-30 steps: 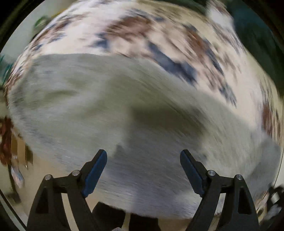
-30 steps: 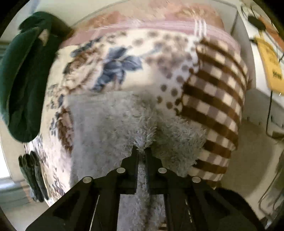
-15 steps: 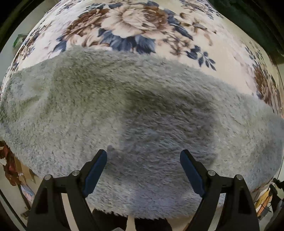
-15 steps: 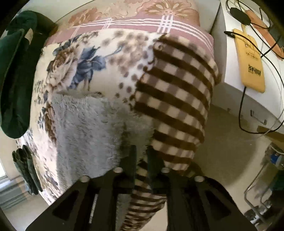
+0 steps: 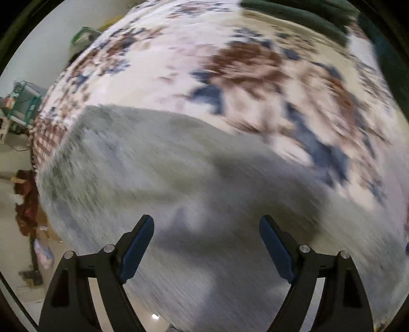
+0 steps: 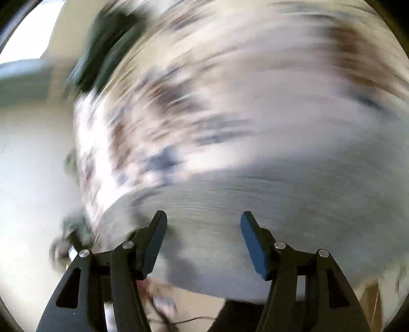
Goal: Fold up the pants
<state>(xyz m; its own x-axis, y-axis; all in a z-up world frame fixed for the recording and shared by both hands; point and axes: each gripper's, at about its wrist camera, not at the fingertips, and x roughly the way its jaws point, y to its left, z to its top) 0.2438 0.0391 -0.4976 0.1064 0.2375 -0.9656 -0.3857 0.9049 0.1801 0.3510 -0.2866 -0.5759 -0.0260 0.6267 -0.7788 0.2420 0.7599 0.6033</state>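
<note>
The grey fluffy pants lie flat on a floral bedspread. Both views are blurred by motion. My left gripper is open and empty, hovering above the grey fabric. In the right wrist view the pants fill the lower right. My right gripper is open and empty above their left edge.
A dark green garment lies at the far side of the bed, and shows in the right wrist view at upper left. A checked part of the bedspread hangs at the left edge. Floor clutter sits beside the bed.
My right gripper has let go of the pants and opened, and has swung fast to a new view. My left gripper stays open and has shifted over the fabric.
</note>
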